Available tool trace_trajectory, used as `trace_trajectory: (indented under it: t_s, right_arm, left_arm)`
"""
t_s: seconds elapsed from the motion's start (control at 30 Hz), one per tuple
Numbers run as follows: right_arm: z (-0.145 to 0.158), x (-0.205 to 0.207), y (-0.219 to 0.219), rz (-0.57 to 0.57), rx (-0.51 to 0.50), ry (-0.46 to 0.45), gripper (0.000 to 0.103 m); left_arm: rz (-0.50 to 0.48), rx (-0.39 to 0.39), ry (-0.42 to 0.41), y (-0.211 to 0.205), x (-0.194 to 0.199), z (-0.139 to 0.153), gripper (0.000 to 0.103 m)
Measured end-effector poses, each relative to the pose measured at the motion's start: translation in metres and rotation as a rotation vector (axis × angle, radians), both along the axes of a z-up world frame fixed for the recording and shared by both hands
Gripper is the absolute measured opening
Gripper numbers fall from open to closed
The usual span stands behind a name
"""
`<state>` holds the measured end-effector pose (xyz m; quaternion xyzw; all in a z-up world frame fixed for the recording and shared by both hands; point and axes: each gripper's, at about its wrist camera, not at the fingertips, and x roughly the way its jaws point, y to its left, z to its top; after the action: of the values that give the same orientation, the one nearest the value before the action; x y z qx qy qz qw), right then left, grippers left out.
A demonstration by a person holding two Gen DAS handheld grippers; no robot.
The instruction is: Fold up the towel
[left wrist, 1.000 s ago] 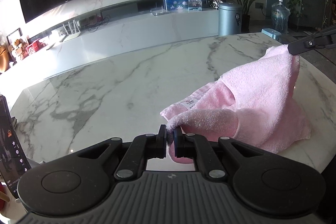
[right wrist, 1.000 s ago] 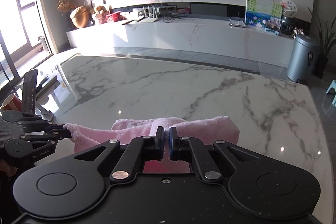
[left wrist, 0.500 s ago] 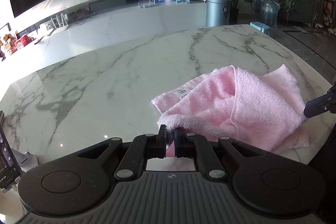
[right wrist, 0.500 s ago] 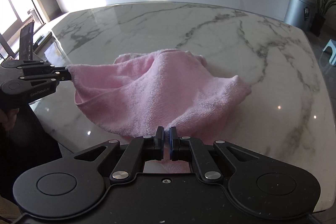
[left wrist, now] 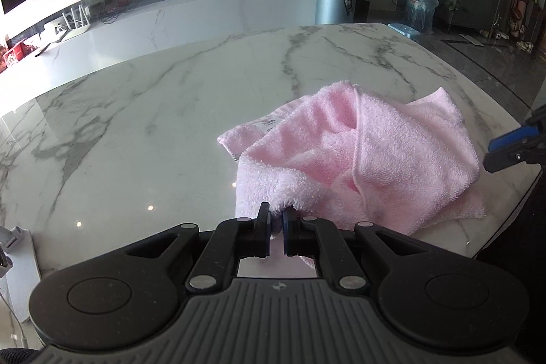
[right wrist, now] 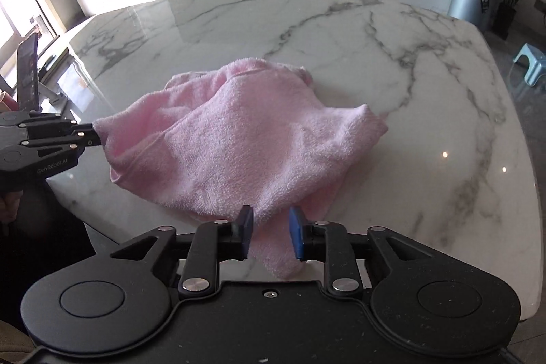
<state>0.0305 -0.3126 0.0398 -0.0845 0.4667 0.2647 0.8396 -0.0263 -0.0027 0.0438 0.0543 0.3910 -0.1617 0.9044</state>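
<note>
A pink towel (left wrist: 372,156) lies rumpled on the white marble table (left wrist: 153,111), near its front edge. My left gripper (left wrist: 277,229) is shut on a corner of the towel at its near left end; it also shows in the right wrist view (right wrist: 89,136) at the left, still pinching that corner. My right gripper (right wrist: 271,236) is open, its blue pads apart, with a flap of the towel (right wrist: 245,145) lying loose between them. It shows in the left wrist view (left wrist: 494,152) at the right, just off the towel's right edge.
The table's front edge runs close under both grippers. A phone on a stand (right wrist: 27,74) stands off the table's left side. A long white cabinet (left wrist: 204,12), a grey bin (left wrist: 336,0) and a small blue stool (right wrist: 530,58) are beyond the table.
My right gripper has opened and let go of its towel corner, after lowering it from high above the table. The towel has settled onto the table. My left gripper stays shut on its corner.
</note>
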Motion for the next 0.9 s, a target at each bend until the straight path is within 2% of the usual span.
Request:
trace_trajectory:
  t_s: [0.2,0.4,0.6,0.8,0.83,0.9]
  right_arm:
    - [0.010,0.019,0.017,-0.005,0.012,-0.042,0.039]
    - [0.009,0.048,0.051,-0.021,0.034,-0.043,0.040]
    - [-0.005,0.074,0.081,-0.039,0.022,-0.023,0.042]
    - [-0.028,0.088,0.090,-0.064,-0.034,0.021,0.042]
    - [-0.031,0.090,0.088,-0.067,-0.026,0.031,0.039]
    - [-0.035,0.091,0.084,-0.075,-0.013,0.053,0.011]
  left_arm:
    - [-0.148,-0.063,0.005,-0.025,-0.008,-0.003,0.005]
    - [-0.223,-0.060,0.024,-0.044,-0.010,-0.012,0.005]
    - [-0.305,-0.096,0.034,-0.054,-0.012,-0.018,0.005]
    - [-0.391,-0.142,0.025,-0.061,-0.013,-0.023,0.005]
    - [-0.397,-0.143,0.025,-0.062,-0.013,-0.024,0.005]
    - [-0.398,-0.148,0.028,-0.062,-0.010,-0.028,0.005]
